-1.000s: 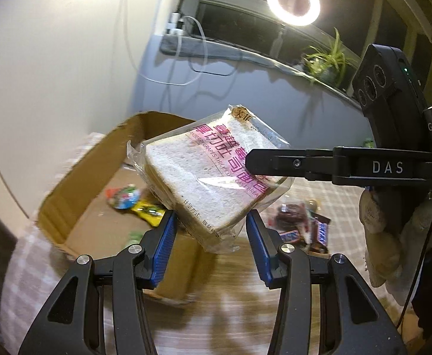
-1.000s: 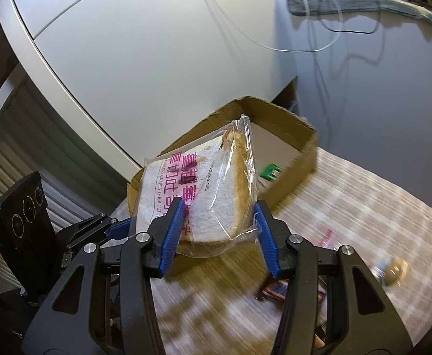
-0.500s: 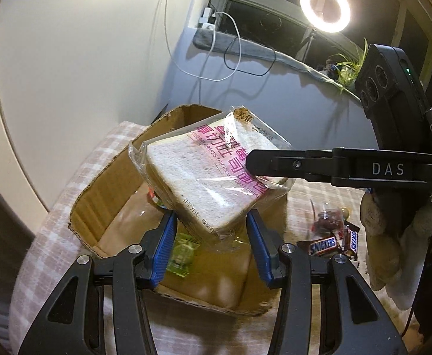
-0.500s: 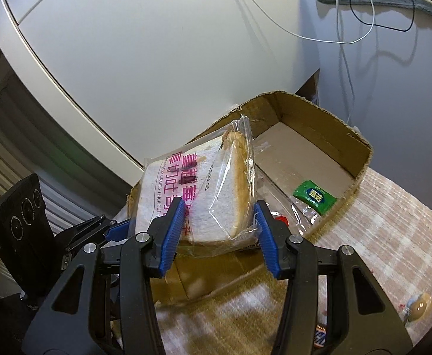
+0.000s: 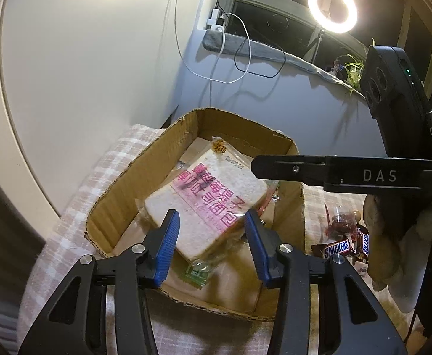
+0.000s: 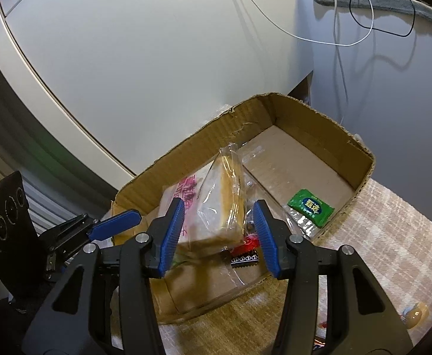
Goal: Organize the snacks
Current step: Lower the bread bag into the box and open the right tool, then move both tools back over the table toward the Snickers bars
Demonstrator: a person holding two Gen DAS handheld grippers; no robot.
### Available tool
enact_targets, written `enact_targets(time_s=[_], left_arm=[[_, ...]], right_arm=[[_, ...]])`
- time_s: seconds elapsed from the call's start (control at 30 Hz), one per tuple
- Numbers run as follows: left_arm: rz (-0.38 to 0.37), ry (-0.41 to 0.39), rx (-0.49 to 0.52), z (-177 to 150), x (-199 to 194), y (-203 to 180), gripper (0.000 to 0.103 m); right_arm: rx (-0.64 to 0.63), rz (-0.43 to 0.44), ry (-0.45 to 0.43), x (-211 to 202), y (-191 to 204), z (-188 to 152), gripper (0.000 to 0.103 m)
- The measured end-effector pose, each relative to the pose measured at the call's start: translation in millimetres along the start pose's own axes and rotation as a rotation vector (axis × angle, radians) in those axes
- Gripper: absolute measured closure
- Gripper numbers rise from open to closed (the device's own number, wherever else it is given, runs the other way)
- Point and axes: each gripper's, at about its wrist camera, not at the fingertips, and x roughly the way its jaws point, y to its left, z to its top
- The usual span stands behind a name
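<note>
Whereas a second ago the bread packet point(image 5: 207, 204) hung in the air above the near wall of the cardboard box point(image 5: 144, 177), it now sits lower, inside the box, tilted on top of the other snacks with its pink lettering facing up. The box itself has come to fill the middle of both views, and more of its floor shows in the right wrist view, where a green sachet point(image 6: 309, 207) lies at centre right and a red wrapper point(image 6: 250, 244) peeks out under the bread.

The left tool point(image 5: 211, 236) points steeply down into the box from the lower centre of its frame. Its jaws are closing at a middling width; the packet shows in the gap but lies beyond the blue pads, and neither pad visibly presses on it.

The right tool point(image 6: 217, 233) also slants down into the box, its jaws at a middling width astride the packet's crust end. The pad on the left overlaps the film, while a sliver of gap shows at the other, so whether it grips cannot be told. In the left wrist view one of its black fingers reaches in from the right over the packet's far corner, and a pale-gloved right hand point(image 5: 393, 236) wraps its handle at the right edge.

Snickers bars point(image 5: 337, 247) lie on the checked cloth point(image 5: 76, 216) right of the box.
</note>
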Motion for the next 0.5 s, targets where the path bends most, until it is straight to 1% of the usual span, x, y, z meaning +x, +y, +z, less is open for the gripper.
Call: enact_targets(time_s=[0.03,0.17,0.23,0.3,0.37,0.43,0.5], left_arm=[[0.0,-0.001,0.003,0,-1,-1,0.059],[0.003,-0.007,0.012,1,-4,-6,0.059],[0.005,-0.009,0.016,1,-6,-8,0.059],[0.004,-0.01,0.022,1,-9,-10,0.059],[0.002,-0.011,0.031,0,-11,-14,0.059],[0.001,-0.015,0.037,-1,-13,-17,0.059],[-0.004,-0.017,0.041,-2,-16,-21,0.058]], right_arm=[[-0.002,-0.003,-0.001,-2,0,-1,0.052],[-0.008,-0.032,-0.024,-12,2,-4,0.037],[-0.006,-0.042,-0.042,-19,2,-5,0.034],[-0.003,-0.06,-0.059,-27,1,-6,0.029],[0.0,-0.083,-0.077,-36,-1,-7,0.02],[0.004,-0.103,-0.088,-45,-4,-10,0.017],[0.01,-0.118,-0.088,-54,-7,-13,0.017]])
